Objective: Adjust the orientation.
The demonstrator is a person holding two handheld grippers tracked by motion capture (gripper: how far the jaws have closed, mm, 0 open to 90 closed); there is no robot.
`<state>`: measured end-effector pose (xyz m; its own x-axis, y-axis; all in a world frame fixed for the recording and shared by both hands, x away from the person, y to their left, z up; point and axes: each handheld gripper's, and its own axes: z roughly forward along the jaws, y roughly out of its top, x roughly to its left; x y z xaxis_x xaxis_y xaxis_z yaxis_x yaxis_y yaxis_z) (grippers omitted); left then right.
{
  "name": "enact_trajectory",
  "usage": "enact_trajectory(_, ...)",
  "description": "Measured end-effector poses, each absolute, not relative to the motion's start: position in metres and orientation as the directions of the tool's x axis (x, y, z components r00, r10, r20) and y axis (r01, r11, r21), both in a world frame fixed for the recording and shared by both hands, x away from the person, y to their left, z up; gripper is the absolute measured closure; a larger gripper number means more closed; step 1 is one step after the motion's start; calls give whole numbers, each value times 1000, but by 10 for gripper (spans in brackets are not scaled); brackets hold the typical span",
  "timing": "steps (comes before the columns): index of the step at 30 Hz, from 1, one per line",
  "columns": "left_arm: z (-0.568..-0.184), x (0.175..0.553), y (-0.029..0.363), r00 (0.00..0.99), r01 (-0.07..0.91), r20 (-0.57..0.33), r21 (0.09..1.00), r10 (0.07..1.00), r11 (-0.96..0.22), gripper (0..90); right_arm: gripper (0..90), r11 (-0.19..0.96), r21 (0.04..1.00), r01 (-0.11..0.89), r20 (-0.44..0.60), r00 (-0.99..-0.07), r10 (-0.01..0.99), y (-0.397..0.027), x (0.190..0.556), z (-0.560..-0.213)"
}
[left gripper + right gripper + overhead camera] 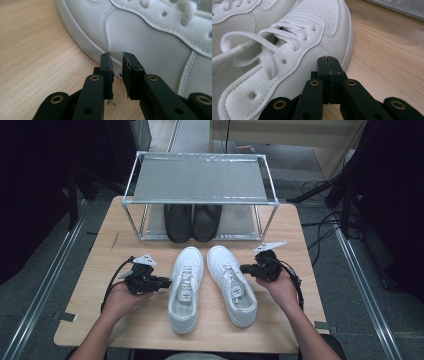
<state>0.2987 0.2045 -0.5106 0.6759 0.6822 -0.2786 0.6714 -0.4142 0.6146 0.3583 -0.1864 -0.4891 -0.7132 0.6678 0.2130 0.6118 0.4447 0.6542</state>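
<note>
White leather sneakers, two of them, lie side by side on the light wooden table [100,270], just in front of the metal shoe rack [200,195], toes toward it. Two black shoes [192,222] sit on the rack's low shelf.

The left gripper [167,281] could slip off the left white sneaker [186,290], I think. Its fingers [106,72] have a small gap and hold nothing. The gap looks too thin for the shoe's side, so a push might slide the shoe into its twin.

The right gripper [243,268] has its fingers [323,77] shut tight, with nothing between them. It could only poke the right white sneaker [232,285].

Each shoe's outer side lies right at the finger tips, very near or touching; I cannot tell which.
</note>
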Motion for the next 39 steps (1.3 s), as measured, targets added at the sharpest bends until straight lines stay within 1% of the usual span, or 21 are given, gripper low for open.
enact_trajectory(9,-510,295,197,686,662,-268,617,677,-426,870,900,454,653,606,213,-723,657,-182,361,-489)
enact_trajectory(16,-511,292,181,733,623,-255,623,630,-473,868,900,457,652,606,212,-723,657,-181,361,-490)
enact_trajectory(24,-512,289,162,766,598,-265,627,585,-499,868,900,453,651,609,207,-717,665,-180,360,-490)
enact_trajectory(26,-511,288,158,764,598,-254,624,593,-503,868,900,457,655,602,196,-720,666,-179,361,-490)
enact_trajectory(28,-511,288,158,747,621,-276,615,605,-486,868,900,457,657,600,196,-721,665,-179,361,-490)
enact_trajectory(32,-511,287,157,742,624,-274,617,612,-480,870,900,447,662,601,197,-716,670,-178,361,-489)
enact_trajectory(36,-512,288,153,740,631,-295,616,605,-472,870,900,445,669,595,180,-711,680,-177,362,-489)
enact_trajectory(39,-513,285,142,761,610,-289,625,581,-488,871,898,430,676,598,165,-692,703,-181,364,-489)
